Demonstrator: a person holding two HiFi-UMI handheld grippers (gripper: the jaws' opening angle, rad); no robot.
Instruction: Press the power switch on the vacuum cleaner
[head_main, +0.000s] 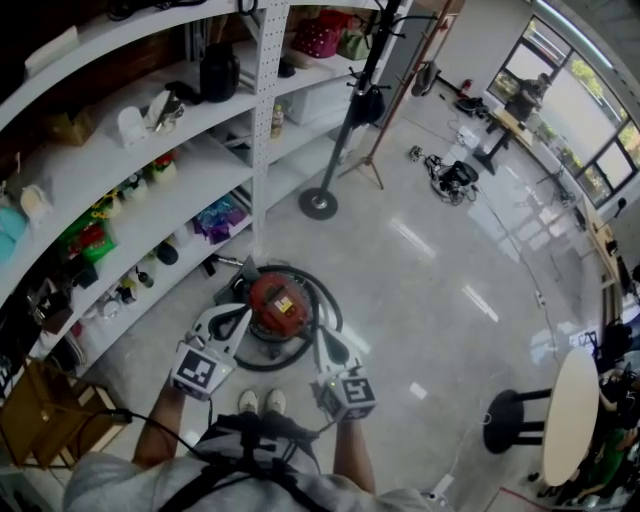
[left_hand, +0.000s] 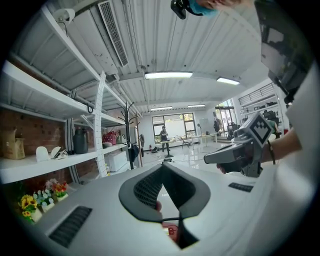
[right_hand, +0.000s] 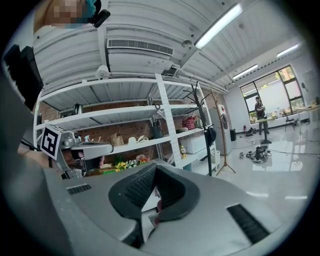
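The vacuum cleaner (head_main: 278, 305) is a red canister on the floor, ringed by its black hose (head_main: 330, 310), right in front of my feet. My left gripper (head_main: 243, 313) hangs just left of the canister, its fingers converging to a closed tip. My right gripper (head_main: 322, 338) hovers at the canister's near right edge, also closed on nothing. In the left gripper view the dark pads (left_hand: 150, 190) meet at the tip, and a red sliver of the vacuum (left_hand: 171, 231) shows below them. The right gripper view shows its pads (right_hand: 140, 187) together. I cannot make out the power switch.
White shelving (head_main: 130, 170) full of small items runs along the left, close to the vacuum. A coat stand's round base (head_main: 318, 203) sits beyond it. A black stool (head_main: 512, 420) and a round white table (head_main: 570, 410) stand at the right. A cardboard box (head_main: 40, 410) is at my left.
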